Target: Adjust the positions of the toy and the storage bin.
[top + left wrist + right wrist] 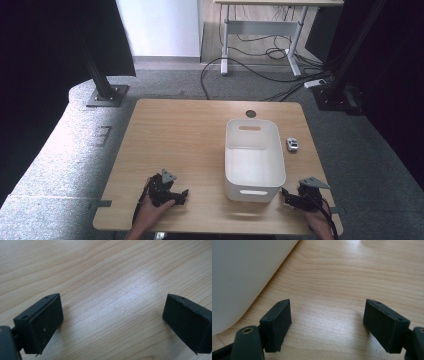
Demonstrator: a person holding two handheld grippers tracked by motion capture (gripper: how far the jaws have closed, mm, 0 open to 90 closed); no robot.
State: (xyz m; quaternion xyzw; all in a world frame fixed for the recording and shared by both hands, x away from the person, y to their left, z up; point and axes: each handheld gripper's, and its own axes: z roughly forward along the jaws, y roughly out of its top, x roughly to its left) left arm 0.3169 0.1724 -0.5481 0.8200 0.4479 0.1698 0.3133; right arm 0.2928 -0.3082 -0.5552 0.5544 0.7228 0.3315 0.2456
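White rectangular plastic bin (254, 159), rounded corners, handle slots, empty, just left of right gripper (327, 325) fingers. Right gripper jaws wide, nothing between. Left gripper (112, 320) jaws wide over bare wooden table (175, 135).

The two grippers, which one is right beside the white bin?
The right gripper: it sits by the white bin's near corner, while the left gripper rests apart on bare table.

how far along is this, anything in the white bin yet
Nothing looks done: the white rectangular plastic bin is empty, and the small white toy car sits on the light wooden table to the bin's right. Nothing is in hand: the left claw and right claw rest open near the table's near edge. Probably left: picking up the car and putting it in the bin.
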